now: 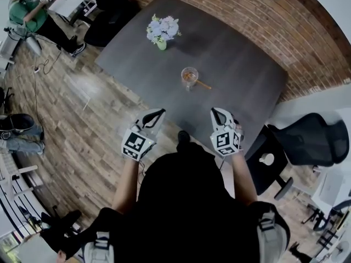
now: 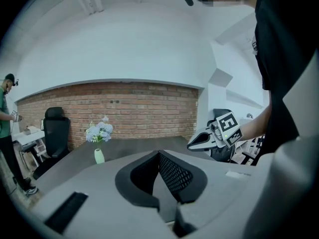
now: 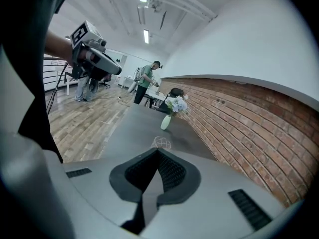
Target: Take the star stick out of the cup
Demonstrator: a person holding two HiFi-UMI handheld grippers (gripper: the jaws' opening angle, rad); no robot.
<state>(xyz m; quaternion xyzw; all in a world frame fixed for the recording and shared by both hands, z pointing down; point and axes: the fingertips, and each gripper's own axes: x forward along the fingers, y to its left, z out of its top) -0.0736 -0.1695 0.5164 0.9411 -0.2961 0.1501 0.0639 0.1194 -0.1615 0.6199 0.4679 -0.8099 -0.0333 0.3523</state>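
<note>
The person is holding both grippers low at the near edge of the dark tabletop [image 1: 247, 64], well apart from the cup [image 1: 190, 76], which is standing near the middle of it. The star stick [image 1: 203, 84] is sitting in the cup and leaning out over the rim toward the right; only its thin shaft is showing, and its star end is too small and blurred to make out among the orange tint inside the glass. The left claw [image 1: 156, 115] is showing its jaws pressed together with nothing between them, and the left gripper view is showing the same meeting pads [image 2: 172, 176]. The right claw [image 1: 218, 114] is likewise closed and empty; in its own view the cup [image 3: 161, 143] is peeking just above the joined tips, its lower part cut off by the gripper's body. A vase of flowers [image 1: 162, 30] is standing farther back on the tabletop, beyond the cup. A brick wall [image 1: 219, 4] is running along the far side, and a black office chair [image 1: 312, 138] is sitting at the right, partly cropped. The person's own dark clothing is hiding the floor directly below.
</note>
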